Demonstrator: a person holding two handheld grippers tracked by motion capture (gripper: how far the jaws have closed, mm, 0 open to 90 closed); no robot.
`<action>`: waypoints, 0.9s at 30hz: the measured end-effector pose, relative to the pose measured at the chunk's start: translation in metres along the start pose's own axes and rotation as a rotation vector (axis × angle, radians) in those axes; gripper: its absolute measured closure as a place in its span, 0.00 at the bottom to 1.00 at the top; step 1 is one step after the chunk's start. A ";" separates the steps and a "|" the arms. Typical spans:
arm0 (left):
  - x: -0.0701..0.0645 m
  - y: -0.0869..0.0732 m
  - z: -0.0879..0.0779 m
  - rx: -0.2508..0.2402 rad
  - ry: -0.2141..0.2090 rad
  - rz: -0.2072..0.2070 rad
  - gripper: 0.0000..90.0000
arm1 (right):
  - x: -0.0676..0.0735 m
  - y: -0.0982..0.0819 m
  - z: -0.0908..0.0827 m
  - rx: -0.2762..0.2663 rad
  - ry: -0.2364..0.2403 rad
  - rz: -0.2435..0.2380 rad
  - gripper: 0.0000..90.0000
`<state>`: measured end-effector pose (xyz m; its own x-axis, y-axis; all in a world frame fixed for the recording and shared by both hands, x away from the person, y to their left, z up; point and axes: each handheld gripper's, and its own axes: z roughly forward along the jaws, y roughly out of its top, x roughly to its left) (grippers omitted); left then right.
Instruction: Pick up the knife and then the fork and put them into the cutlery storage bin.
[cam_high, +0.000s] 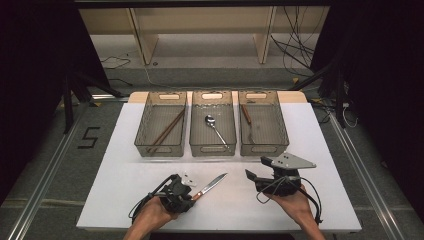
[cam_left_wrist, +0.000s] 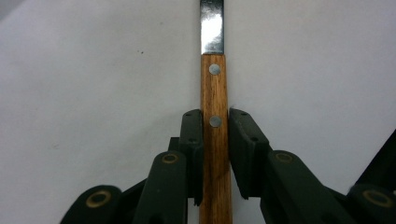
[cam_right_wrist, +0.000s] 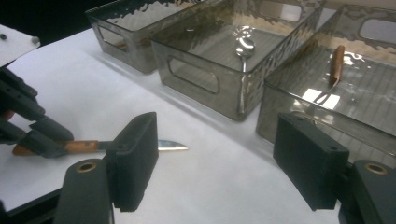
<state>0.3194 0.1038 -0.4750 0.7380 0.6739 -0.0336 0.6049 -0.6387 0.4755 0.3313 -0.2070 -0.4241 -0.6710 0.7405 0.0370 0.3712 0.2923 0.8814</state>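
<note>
Knife (cam_high: 210, 185) in the left gripper (cam_left_wrist: 215, 122), low and centre of the high view on the white table (cam_high: 125, 185).
Wooden handle with two rivets, bright steel blade; jaws clamped on the handle. Long axis diagonal, tip toward upper right, toward the trays. Right gripper (cam_right_wrist: 215, 158) at lower right, jaws spread wide, nothing between. Above: left tray (cam_high: 142, 131) with chopsticks (cam_high: 166, 131), middle tray (cam_high: 196, 131) with spoon (cam_high: 215, 127), right tray (cam_high: 279, 127) with a wooden-handled utensil (cam_high: 246, 114). Bare table between blade tip and trays.

Black "5" marked on grey floor (cam_high: 55, 150), left of table (cam_high: 120, 175).
</note>
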 end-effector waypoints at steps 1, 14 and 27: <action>0.000 0.000 0.000 -0.003 -0.003 -0.004 0.84 | 0.001 0.000 0.000 -0.001 0.005 -0.003 0.35; 0.002 0.002 -0.006 -0.016 -0.027 0.002 0.84 | 0.040 -0.006 0.019 0.021 0.080 -0.211 0.32; -0.005 0.012 -0.019 -0.039 -0.069 0.045 0.84 | 0.097 -0.024 0.039 0.042 0.028 -0.634 0.32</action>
<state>0.3174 0.0994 -0.4522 0.7840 0.6167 -0.0711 0.5592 -0.6519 0.5121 0.2825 -0.1183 -0.4597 -0.7851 0.3997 -0.4731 -0.0793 0.6928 0.7168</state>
